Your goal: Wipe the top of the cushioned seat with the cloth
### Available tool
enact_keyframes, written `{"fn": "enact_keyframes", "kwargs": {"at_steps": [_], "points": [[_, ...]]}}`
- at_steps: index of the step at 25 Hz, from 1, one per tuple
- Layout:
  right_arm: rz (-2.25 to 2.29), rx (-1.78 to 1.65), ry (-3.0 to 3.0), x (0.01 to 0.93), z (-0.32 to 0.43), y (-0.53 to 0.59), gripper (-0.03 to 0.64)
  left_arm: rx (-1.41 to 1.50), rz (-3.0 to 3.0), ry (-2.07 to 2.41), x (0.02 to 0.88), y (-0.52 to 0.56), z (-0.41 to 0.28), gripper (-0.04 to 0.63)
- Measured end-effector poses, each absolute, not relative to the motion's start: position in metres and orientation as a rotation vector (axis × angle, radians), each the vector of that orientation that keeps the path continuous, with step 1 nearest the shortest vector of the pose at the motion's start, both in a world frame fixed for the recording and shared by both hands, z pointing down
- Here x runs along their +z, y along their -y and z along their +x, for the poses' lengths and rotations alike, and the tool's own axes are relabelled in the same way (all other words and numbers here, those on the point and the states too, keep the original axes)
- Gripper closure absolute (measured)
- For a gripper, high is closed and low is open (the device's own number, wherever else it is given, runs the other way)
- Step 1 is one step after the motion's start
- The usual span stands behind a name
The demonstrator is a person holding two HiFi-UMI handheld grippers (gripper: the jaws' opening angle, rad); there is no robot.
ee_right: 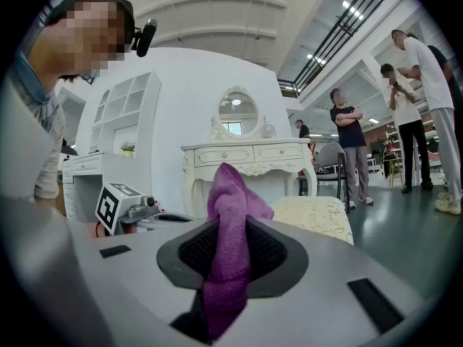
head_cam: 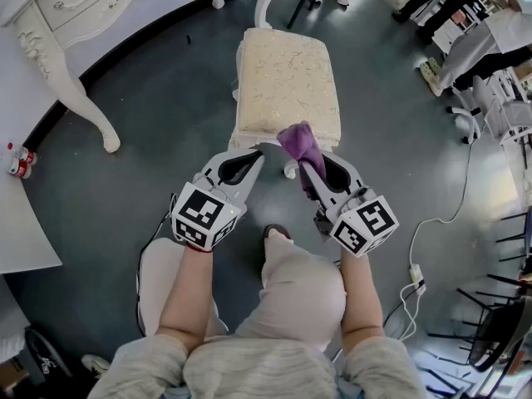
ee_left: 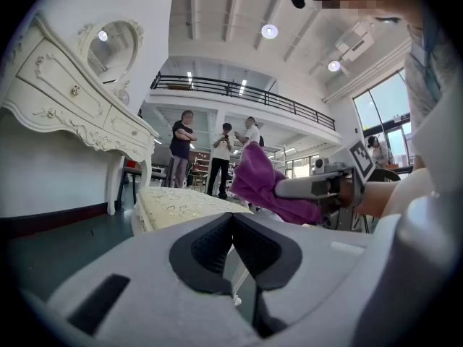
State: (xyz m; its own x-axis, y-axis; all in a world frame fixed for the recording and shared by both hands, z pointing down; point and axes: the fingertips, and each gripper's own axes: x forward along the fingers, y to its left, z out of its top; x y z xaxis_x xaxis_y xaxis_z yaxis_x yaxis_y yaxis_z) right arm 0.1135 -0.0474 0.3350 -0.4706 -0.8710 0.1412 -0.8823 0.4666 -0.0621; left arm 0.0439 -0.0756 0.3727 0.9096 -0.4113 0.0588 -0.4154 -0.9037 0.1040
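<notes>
On the dark grey floor stands a cream cushioned seat beside a white dressing table. The right gripper grips a purple cloth, which hangs at the near edge of the seat. The left gripper is closed and empty. The wiping seems not yet begun; next, the cloth must be lowered flat on the cushion and drawn across it.

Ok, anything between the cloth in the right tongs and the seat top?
Nothing visible. The cloth, clamped in the right tongs, is at the near edge of the seat, whose top is bare. The left tongs, shut and empty, sit aside.
</notes>
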Motion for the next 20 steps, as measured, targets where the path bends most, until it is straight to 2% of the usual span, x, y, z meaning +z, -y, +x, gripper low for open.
{"fn": "enact_keyframes", "kwargs": {"at_steps": [20], "points": [[1.593,0.208,2.603,0.3288,0.1201,0.0520,0.526,0.057,2.969,0.665,0.3726,0.0787,0.0433,0.583]]}}
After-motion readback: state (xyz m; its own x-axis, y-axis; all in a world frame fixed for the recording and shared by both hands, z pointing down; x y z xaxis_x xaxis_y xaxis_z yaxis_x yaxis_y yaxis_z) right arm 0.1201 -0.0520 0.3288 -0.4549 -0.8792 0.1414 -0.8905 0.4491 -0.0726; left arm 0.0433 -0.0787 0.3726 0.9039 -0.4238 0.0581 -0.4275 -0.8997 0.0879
